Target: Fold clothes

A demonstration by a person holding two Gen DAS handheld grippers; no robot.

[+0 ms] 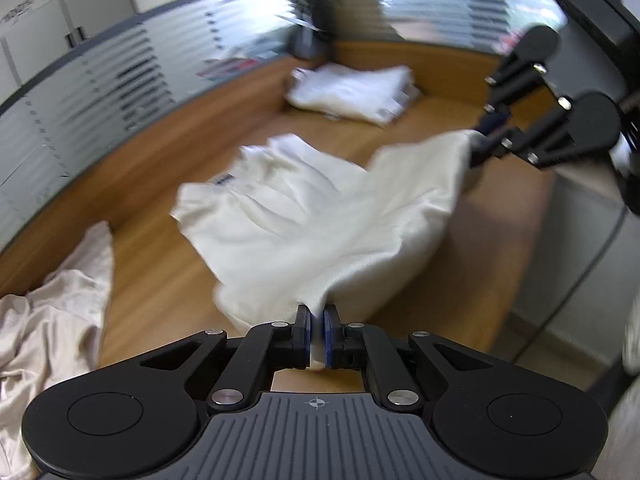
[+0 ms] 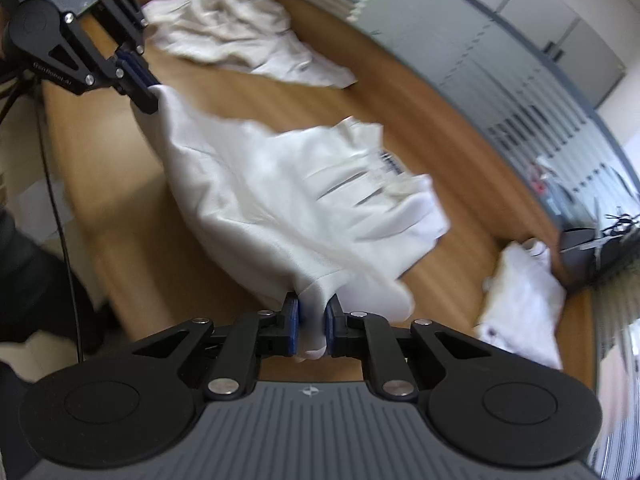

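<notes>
Holding one white shirt (image 1: 320, 216) by two corners, we judge the step in hand to be the lift-and-spread that comes ahead of the first fold

Left tongs (image 1: 317, 334): blue pads closed to a narrow slit, a tuck of white cloth pinched between them. Right tongs (image 2: 311, 330): same stance, closed on a thicker bunch of the same shirt. Each pair also shows in the other's view, the right tongs at the far end of the stretched edge, the left tongs likewise at upper left

Shirt, position: slung between the two grips above the wooden table (image 1: 160, 280), the near edge raised, the far part with the printed label (image 1: 224, 179) drooping to or near the table top; blur keeps us from saying whether it touches

Shirt, look: off-white, soft knit, long pleat-like creases running away from both grips, edges smeared by motion

Next move, our judgement: carry both grips level and apart so the edge draws straight, then lay the cloth flat before turning one side over; uneven pull would skew the fold

Also present: a crumpled beige garment (image 1: 48, 320) at the left of the table; a white folded stack (image 1: 352, 92) farther back; the person's dark clothing (image 2: 36, 280) low at the left of the right view
</notes>
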